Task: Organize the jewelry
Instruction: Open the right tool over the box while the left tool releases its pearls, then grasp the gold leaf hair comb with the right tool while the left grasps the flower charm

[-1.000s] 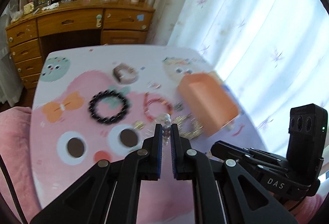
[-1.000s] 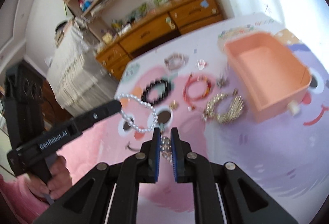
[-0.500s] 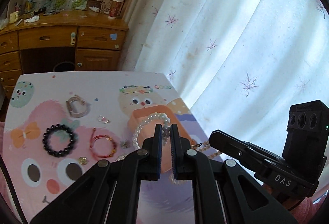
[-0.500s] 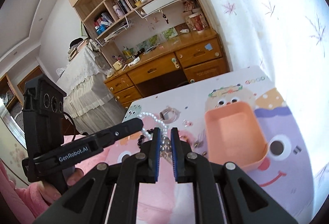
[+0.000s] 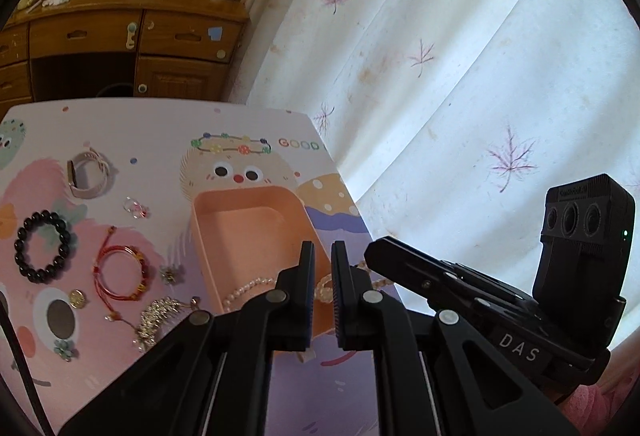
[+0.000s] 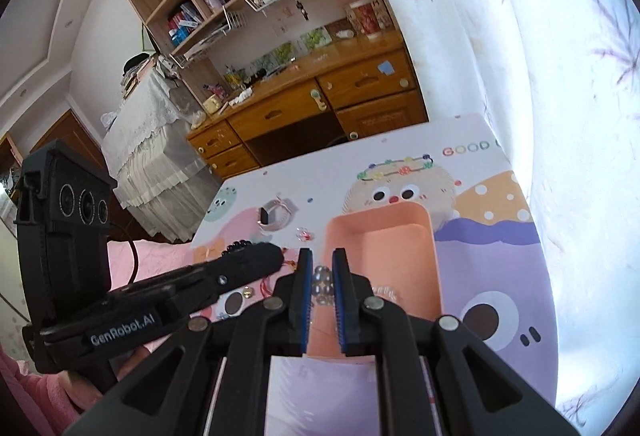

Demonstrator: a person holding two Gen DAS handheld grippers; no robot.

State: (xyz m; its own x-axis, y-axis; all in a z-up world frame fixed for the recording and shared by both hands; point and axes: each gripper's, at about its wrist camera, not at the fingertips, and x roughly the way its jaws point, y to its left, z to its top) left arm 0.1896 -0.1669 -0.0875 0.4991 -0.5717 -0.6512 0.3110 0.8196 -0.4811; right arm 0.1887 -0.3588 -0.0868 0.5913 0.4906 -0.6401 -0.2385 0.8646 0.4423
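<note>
A pearl necklace (image 5: 248,287) hangs between both grippers over the near end of an orange box (image 5: 248,232) on the cartoon-print table. My left gripper (image 5: 323,264) is shut on one part of the necklace. My right gripper (image 6: 322,268) is shut on another part, with beads (image 6: 322,282) showing between its fingers above the same box (image 6: 384,236). The strand droops into the box. Each gripper shows in the other's view, close beside it.
Left of the box lie a black bead bracelet (image 5: 42,252), a red cord bracelet (image 5: 122,272), a watch band (image 5: 86,174), a gold chain (image 5: 158,316) and small charms. A curtain hangs right of the table edge. A wooden desk stands behind.
Both grippers have come down with the necklace from high above the table to just over the box's near end. The strand now droops into the box.
</note>
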